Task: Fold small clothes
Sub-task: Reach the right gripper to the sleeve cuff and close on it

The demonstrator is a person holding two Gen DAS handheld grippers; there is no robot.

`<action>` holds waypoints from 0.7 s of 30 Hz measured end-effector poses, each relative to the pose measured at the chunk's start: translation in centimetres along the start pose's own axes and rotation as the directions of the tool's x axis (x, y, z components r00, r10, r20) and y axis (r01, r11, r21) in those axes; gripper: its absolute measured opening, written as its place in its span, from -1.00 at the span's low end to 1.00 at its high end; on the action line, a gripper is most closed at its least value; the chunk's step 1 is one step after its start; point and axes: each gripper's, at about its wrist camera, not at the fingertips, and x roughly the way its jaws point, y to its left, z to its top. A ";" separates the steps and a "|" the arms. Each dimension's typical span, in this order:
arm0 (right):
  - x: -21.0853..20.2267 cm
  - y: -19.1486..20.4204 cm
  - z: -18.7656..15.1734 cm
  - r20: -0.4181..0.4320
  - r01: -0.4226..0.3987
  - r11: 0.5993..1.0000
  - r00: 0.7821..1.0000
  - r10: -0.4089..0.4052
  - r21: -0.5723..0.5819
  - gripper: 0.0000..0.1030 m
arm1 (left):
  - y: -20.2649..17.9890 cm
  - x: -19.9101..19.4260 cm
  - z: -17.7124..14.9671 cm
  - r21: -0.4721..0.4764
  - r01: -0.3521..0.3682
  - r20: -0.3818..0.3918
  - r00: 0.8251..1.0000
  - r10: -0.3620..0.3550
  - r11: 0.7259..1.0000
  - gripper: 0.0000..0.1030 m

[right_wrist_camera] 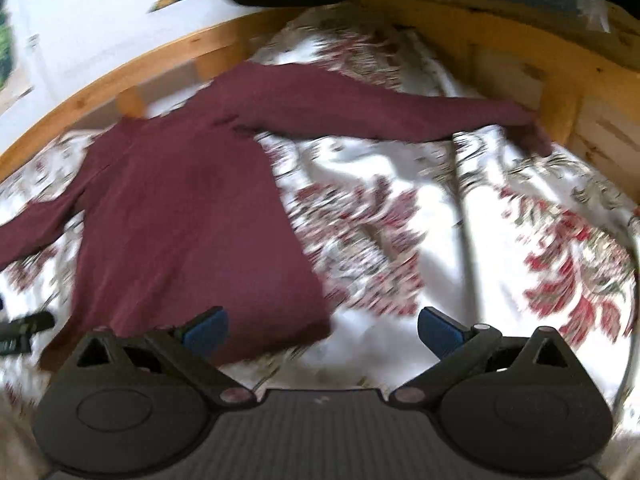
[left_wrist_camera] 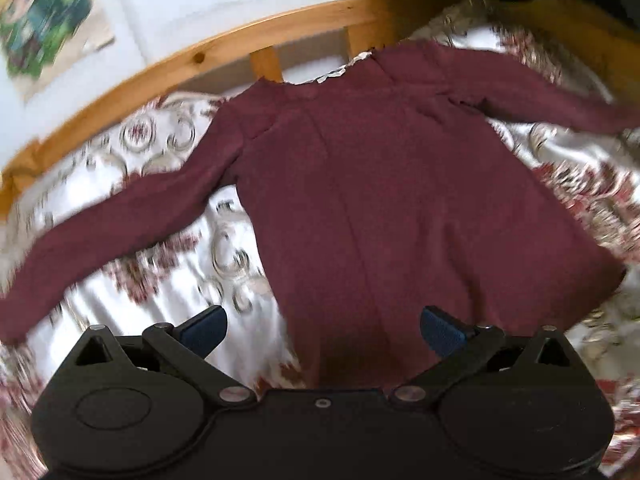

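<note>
Left wrist view, going L to R: a blurred poster point(left_wrist_camera: 44, 20) on the white wall, a wooden bed rail point(left_wrist_camera: 224, 46) curving across the top, then a maroon long-sleeved top point(left_wrist_camera: 380, 200) laid flat on a floral bedspread point(left_wrist_camera: 132, 280), neck toward the rail, hem toward the camera. Its L sleeve point(left_wrist_camera: 100, 240) runs out toward the frame's lower left; the other sleeve reaches off to the upper right. The left gripper point(left_wrist_camera: 323, 330) hovers over the hem w/ its blue pads point(left_wrist_camera: 206, 330) wide apart, nothing between them. Right wrist view, L to R: a dark object at the far left edge, prob. the other tool but too blurred to tell; the same top on the left half, its R sleeve point(right_wrist_camera: 400, 120) stretched out to a cuff near the wooden frame. The right gripper point(right_wrist_camera: 322, 330) is spread too, one pad over the hem's corner, the other over bare bedspread, holding nothing.
</note>
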 end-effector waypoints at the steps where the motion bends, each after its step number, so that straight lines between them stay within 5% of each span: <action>1: 0.4 -0.5 0.7 0.001 0.007 1.000 1.000 -0.007 0.018 1.00 | -0.1 0.4 0.4 0.018 -0.005 0.004 1.000 0.005 1.000 0.99; 8: 4.1 -3.6 4.4 0.057 -0.002 0.991 0.998 -0.006 0.135 1.00 | -1.3 4.0 2.2 0.051 -0.001 0.011 1.000 0.000 0.999 0.99; 11: 5.1 -4.3 4.9 0.178 -0.017 0.993 0.984 -0.004 0.115 1.00 | -1.4 6.0 2.1 0.031 0.001 -0.002 1.000 -0.001 1.000 0.99; 15: 6.0 -5.9 5.8 0.289 -0.028 0.985 0.957 -0.022 0.168 1.00 | 0.0 8.2 1.5 -0.060 0.012 -0.096 0.995 -0.018 0.998 0.99; 18: 6.8 -7.5 6.3 0.362 -0.037 0.974 0.931 -0.048 0.224 1.00 | 1.0 9.2 1.3 -0.158 0.082 -0.150 0.983 -0.106 0.984 0.99; 21: 8.0 -9.0 7.1 0.336 -0.009 0.972 0.939 -0.072 0.235 1.00 | 0.7 10.5 0.9 -0.179 0.105 -0.203 0.969 -0.141 0.978 0.99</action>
